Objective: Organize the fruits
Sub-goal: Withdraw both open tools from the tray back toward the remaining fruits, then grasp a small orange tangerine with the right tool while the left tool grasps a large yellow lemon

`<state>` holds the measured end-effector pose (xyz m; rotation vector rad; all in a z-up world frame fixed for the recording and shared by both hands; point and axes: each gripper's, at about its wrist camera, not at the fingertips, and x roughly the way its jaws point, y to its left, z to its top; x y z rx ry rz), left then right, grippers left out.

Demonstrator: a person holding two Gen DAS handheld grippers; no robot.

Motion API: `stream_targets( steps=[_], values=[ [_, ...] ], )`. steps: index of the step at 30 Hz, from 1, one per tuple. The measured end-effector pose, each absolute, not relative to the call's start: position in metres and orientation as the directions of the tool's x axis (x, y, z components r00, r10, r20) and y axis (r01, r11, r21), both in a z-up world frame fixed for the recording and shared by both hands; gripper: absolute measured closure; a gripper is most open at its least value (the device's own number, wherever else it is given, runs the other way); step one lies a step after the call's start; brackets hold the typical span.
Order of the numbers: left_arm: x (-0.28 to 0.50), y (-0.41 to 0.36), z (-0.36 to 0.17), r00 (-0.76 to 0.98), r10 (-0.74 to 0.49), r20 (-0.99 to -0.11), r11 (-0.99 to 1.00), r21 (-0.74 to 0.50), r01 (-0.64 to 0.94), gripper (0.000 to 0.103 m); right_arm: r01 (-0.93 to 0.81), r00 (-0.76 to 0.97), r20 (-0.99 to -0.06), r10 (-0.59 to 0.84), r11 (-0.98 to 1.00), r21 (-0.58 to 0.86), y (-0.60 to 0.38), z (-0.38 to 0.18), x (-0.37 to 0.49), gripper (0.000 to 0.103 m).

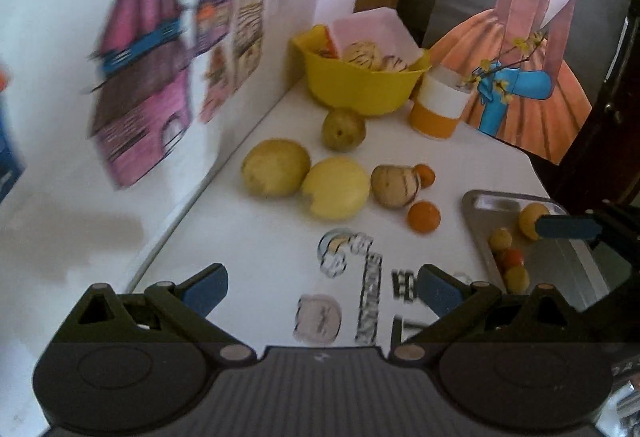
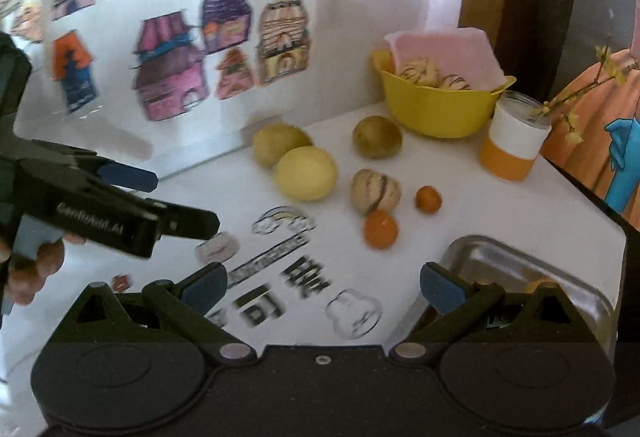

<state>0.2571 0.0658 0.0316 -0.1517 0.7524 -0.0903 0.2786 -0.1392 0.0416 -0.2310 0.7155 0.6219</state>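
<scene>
Loose fruit lies on the white table: a yellow-green round fruit (image 1: 276,167), a yellow one (image 1: 336,187) touching it, a greenish-brown one (image 1: 343,129), a striped one (image 1: 395,185) and two small oranges (image 1: 424,217) (image 1: 425,174). A metal tray (image 1: 480,201) at the right holds several small yellow and orange fruits (image 1: 532,221). My left gripper (image 1: 320,289) is open above the table's printed front area, short of the fruit, holding nothing. My right gripper (image 2: 322,287) is also open and holds nothing, by the tray's (image 2: 520,261) left edge. One of its blue fingers (image 1: 568,227) shows over the tray.
A yellow bowl (image 1: 360,93) with striped fruits and a pink container stands at the back by the wall. An orange-and-white cup (image 1: 438,109) stands right of it. A white wall with house pictures (image 2: 172,73) bounds the table's left. A hand (image 2: 32,269) holds the left gripper (image 2: 186,203).
</scene>
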Motion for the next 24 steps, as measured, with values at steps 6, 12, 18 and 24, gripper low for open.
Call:
stream_targets(
  steps=[6, 12, 18, 24],
  values=[
    [0.287, 0.051, 0.019, 0.751, -0.102, -0.653, 0.991, -0.133, 0.019, 0.000, -0.590, 0.595, -0.661, 0.456, 0.807, 0.026, -0.143, 0.021, 0.310, 0.005],
    [0.312, 0.047, 0.002, 0.768, -0.067, -0.637, 0.993, -0.117, -0.010, 0.001, -0.578, 0.594, -0.657, 0.464, 0.814, 0.052, -0.143, 0.007, 0.333, 0.016],
    [0.322, 0.044, -0.005, 0.789, -0.071, -0.610, 0.993, -0.118, -0.002, 0.004, -0.584, 0.584, -0.663, 0.468, 0.810, 0.057, -0.138, -0.002, 0.348, 0.028],
    [0.327, 0.040, -0.010, 0.805, -0.062, -0.590, 0.994, -0.109, -0.004, 0.015, -0.586, 0.571, -0.676, 0.465, 0.808, 0.060, -0.135, -0.010, 0.356, 0.045]
  ],
)
